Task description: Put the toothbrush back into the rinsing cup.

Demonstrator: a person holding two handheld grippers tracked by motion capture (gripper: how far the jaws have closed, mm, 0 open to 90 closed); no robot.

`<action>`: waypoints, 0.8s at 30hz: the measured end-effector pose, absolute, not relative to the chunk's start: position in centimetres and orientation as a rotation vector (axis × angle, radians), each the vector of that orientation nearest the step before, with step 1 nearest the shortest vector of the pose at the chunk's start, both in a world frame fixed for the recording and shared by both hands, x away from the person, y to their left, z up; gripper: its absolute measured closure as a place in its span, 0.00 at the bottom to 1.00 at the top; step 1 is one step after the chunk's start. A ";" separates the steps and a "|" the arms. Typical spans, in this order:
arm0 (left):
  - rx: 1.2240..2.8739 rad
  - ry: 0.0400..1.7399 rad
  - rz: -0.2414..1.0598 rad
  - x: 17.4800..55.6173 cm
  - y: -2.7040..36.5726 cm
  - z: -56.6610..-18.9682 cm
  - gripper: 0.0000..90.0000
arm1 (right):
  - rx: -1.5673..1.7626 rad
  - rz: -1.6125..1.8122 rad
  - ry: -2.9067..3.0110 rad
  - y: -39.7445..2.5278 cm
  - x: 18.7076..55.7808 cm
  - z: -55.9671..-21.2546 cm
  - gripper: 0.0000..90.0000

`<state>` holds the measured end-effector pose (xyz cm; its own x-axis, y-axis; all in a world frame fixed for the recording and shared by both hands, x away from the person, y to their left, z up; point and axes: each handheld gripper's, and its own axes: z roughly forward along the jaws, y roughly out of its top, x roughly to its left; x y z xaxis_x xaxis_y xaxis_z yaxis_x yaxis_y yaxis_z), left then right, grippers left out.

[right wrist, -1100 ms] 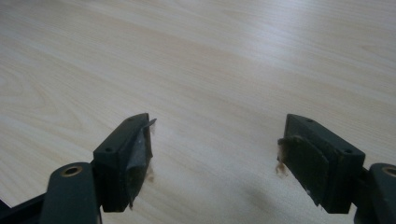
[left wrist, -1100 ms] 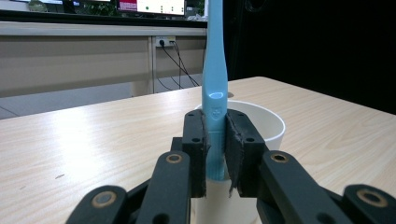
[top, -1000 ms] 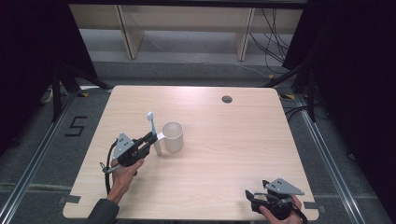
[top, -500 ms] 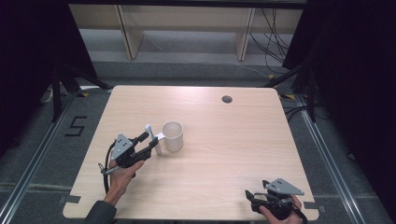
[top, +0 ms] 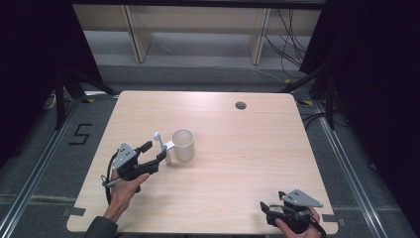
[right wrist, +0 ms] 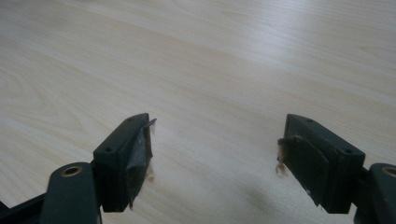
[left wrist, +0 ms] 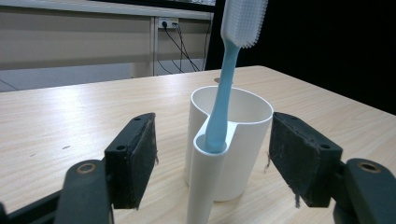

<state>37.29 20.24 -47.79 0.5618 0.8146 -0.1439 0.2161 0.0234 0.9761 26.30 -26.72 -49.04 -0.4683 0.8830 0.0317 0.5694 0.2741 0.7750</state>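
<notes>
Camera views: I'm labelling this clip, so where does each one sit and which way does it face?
High view: above the table's near edge, looking forward and down; both forearms, left gripper and right gripper show.
Left gripper view: rides the left gripper, facing the white cup and blue toothbrush between open jaws.
Right gripper view: faces bare table, jaws open.
High and left gripper views share the cup and toothbrush.

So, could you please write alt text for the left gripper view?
A light-blue plastic toothbrush stands bristles-up in the side slot of a white cylindrical cup on a pale wooden table. The open left gripper frames the cup, jaws apart from it.
</notes>
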 end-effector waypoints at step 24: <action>1.564 0.951 0.479 33.9 21.7 -47.3 0.16 | 1.307 1.039 2.132 -26.8 26.3 -49.0 0.28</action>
<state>33.90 21.72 -47.32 0.5830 0.7871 -0.2014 0.3064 0.0165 0.9517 26.30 -26.77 -48.99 -0.4632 0.8860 0.0222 0.5635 0.2751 0.7790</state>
